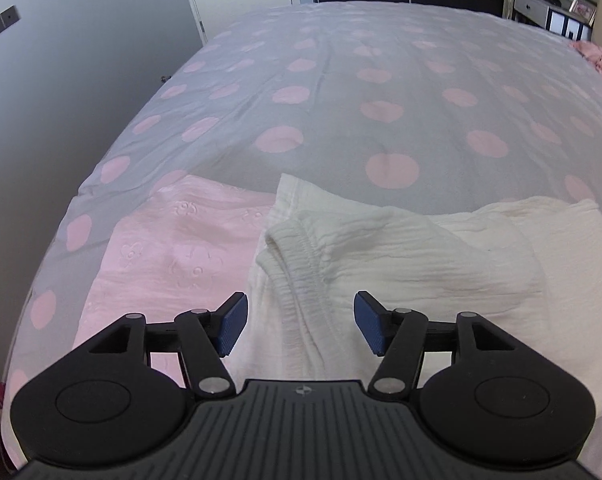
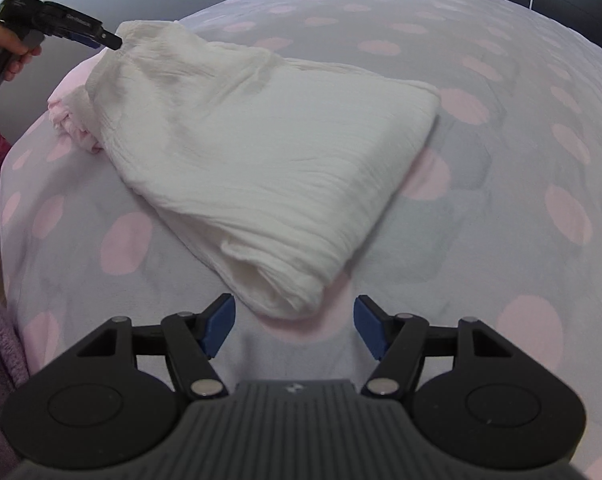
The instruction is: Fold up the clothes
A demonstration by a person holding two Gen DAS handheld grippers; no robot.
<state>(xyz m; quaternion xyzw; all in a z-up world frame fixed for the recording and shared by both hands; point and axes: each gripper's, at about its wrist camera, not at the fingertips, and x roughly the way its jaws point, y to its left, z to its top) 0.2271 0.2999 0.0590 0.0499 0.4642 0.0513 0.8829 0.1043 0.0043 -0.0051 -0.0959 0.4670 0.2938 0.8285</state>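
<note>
Both the left gripper [image 1: 297, 324] and right gripper [image 2: 294, 326] have jaws wide apart, empty, over white garment [image 2: 261, 152]

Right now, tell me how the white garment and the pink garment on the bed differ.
The white garment is crinkled, plain cloth; the pink garment is smoother with embossed flowers. The white one is folded into a thick bundle and lies partly on the pink one, which lies flat underneath. Both rest on the dotted bedspread.

Cream garment [image 2: 261, 152], pink-dotted grey bedspread [image 2: 501, 160]
</note>
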